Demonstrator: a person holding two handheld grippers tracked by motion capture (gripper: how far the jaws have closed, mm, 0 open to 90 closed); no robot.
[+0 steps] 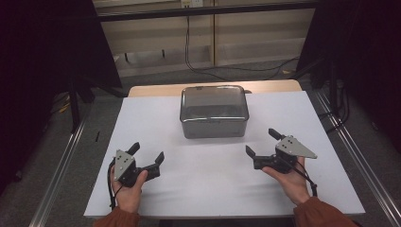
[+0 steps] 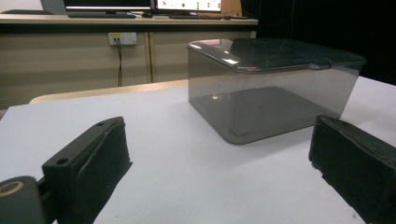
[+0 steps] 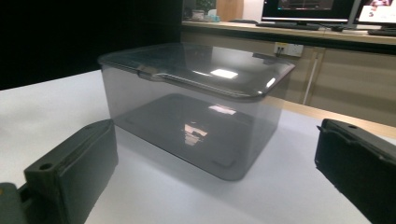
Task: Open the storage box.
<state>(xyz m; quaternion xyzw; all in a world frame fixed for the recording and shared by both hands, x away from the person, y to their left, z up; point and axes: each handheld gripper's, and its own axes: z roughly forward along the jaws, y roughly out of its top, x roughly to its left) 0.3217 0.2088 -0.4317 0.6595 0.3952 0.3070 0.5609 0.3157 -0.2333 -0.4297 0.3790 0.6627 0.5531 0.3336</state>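
Note:
A smoky transparent plastic box point(image 1: 214, 112) with its lid on stands at the middle back of the white table top point(image 1: 203, 175). It looks empty. My left gripper point(image 1: 147, 152) rests open near the front left, held by a hand, well short of the box. My right gripper point(image 1: 263, 142) sits open at the front right, also apart from the box. In the left gripper view the box point(image 2: 273, 88) lies ahead and to the right between the jaws. In the right gripper view the box point(image 3: 194, 107) fills the middle, close ahead.
A wooden table edge point(image 1: 156, 90) shows behind the white sheet. Metal rails point(image 1: 61, 161) run along both sides of the table. Cables point(image 1: 213, 66) lie on the floor behind. Monitors point(image 2: 140, 4) stand on a far desk.

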